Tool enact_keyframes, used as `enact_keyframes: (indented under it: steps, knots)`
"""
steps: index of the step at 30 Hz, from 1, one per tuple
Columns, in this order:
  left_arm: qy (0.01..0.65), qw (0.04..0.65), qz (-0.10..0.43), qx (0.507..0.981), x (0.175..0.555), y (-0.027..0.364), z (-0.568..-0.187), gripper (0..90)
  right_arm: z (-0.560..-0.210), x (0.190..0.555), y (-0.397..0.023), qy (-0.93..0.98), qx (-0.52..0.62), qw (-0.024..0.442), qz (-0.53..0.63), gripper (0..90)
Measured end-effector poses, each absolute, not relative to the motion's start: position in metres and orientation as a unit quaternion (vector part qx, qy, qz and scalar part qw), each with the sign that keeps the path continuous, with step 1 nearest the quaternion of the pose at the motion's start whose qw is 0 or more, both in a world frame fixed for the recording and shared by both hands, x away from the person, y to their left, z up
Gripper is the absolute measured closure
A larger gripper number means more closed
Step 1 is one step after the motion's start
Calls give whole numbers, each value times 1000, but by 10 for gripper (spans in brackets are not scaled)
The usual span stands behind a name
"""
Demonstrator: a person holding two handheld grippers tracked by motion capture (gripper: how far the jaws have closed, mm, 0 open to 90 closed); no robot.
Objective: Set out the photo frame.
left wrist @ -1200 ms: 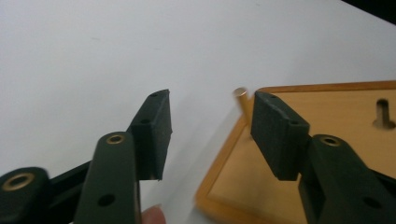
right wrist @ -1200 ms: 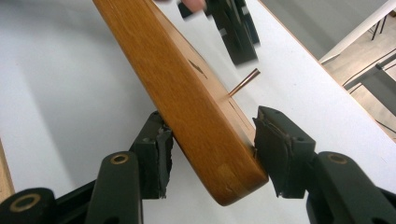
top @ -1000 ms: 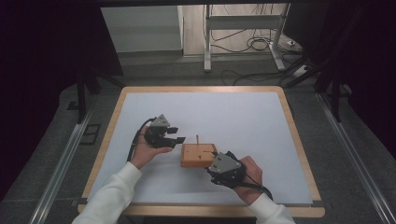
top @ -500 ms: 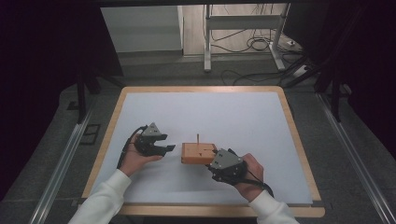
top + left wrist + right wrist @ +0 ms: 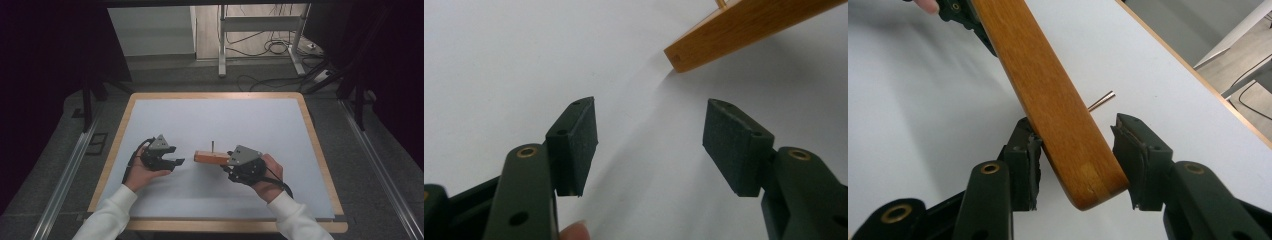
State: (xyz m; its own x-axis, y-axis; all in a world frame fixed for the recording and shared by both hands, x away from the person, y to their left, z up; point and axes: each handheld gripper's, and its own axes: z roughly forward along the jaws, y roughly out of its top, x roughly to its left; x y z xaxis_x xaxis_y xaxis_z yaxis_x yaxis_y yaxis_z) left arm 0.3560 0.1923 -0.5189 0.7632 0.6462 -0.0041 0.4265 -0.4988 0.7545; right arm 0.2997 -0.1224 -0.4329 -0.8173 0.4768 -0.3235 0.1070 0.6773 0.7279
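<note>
A white-topped table [image 5: 210, 120] with a wooden rim is seen from the high view, and on it a wooden block [image 5: 211, 158] with a thin metal pin [image 5: 212, 145] standing up from its top. In the earlier high view the block lay flat on the table near the middle of its near half. Now its right end is taken between the jaws of the right gripper [image 5: 233, 165], and in the right gripper view the block [image 5: 1048, 95] is seen tilted, running up and away from the jaws, with the pin [image 5: 1101, 100] projecting to one side. The right gripper [image 5: 1075, 155] has just been closing its jaws, and both pads are pressed against the sides of the block's near end.

The left gripper [image 5: 175, 162] was earlier held just beside the block's left end. It has since been drawn away to the left and is now held apart from the block, its jaws pointing toward it. Its jaws have just been opening. In the left gripper view the left gripper [image 5: 651, 142] is seen spread wide with nothing between the pads, and the block's end [image 5: 724, 32] is seen beyond them.
</note>
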Motion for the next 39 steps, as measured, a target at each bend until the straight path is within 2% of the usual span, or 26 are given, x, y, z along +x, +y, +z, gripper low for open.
enact_keyframes:
  steps: [9,14,29,39]
  knots:
    - [315,386,137,856,356,191,-522,376,-426,310,-120,884,162,248,361,595]
    - [314,386,135,857,356,191,-522,374,-422,314,-116,886,161,251,355,654]
    - [318,388,138,854,356,192,-522,370,-402,305,-123,903,138,214,345,682]
    - [318,385,137,856,357,192,-522,368,-400,321,-134,892,170,221,355,663]
